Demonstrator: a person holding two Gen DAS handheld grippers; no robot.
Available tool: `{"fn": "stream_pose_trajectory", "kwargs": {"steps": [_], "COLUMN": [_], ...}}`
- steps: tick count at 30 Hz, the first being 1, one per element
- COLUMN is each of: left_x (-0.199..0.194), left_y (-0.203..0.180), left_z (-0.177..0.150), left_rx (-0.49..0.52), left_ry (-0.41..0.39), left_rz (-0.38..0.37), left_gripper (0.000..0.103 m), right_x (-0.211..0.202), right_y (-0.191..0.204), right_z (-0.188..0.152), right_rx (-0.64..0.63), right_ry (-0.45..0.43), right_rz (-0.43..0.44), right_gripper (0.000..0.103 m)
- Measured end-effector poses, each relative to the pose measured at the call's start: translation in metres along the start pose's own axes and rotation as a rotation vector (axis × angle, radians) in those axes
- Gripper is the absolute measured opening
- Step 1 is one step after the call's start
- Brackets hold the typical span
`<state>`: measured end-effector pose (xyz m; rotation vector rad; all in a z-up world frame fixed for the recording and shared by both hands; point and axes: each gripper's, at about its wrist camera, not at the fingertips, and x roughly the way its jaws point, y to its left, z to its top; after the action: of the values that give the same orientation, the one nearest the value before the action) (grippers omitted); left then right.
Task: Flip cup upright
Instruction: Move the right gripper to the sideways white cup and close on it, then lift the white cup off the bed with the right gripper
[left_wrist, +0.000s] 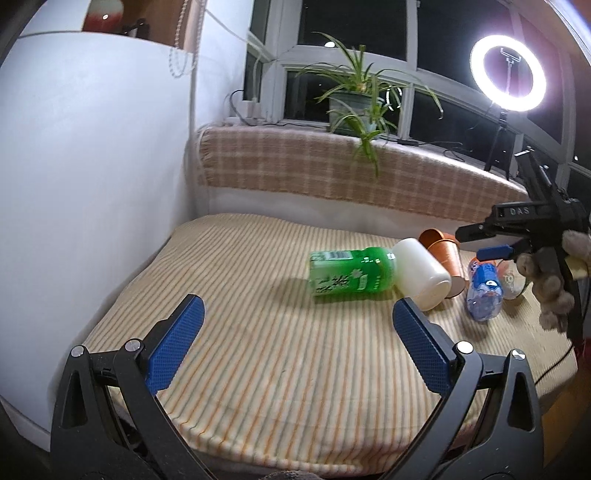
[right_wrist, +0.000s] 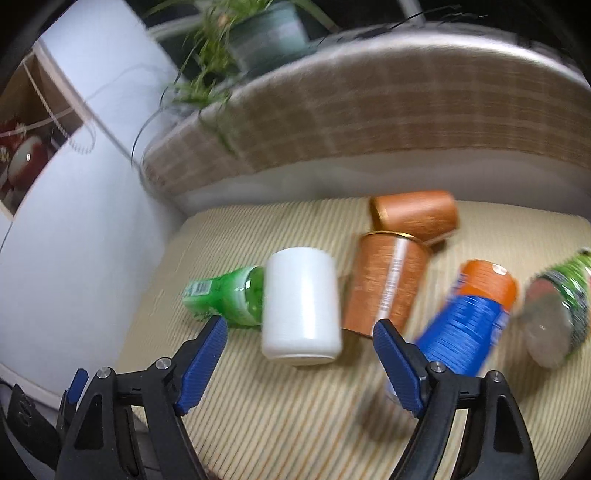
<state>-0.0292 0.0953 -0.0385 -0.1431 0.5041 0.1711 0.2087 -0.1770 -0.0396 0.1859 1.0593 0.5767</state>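
Both grippers (left_wrist: 295, 315) (right_wrist: 300, 332) gape empty; only right wrist shows green can (right_wrist: 557, 314) beyond white cup (right_wrist: 301, 306).

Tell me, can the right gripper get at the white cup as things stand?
Probably yes. The right gripper is open, and the white cup sits right ahead between its fingers. The green bottle and brown cup crowd either side.
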Motion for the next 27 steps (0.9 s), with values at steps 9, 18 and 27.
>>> {"fn": "stream_pose_trajectory", "kwargs": {"steps": [9,18,27], "left_x": [0.000,0.001,0.003], "left_y": [0.030,0.036,0.040], "left_z": [-0.005,-0.005,-0.005], "left_rx": [-0.053,-0.066,-0.072], "left_ry": [0.014,0.015,0.021], "left_rz": [0.048,0.058,0.062], "left_gripper": [0.103,0.103,0.103], "right_x": [0.047,0.082,0.095], "right_y": [0.029,0.036,0.033], "right_z": [0.028,0.034,0.035], "right_rx": [-0.131,-0.178,-0.203], "right_ry": [0.178,0.272,0.290], "right_rz": [-0.039,-0.108,-0.149], "right_gripper": [0.080,0.074,0.074]}}
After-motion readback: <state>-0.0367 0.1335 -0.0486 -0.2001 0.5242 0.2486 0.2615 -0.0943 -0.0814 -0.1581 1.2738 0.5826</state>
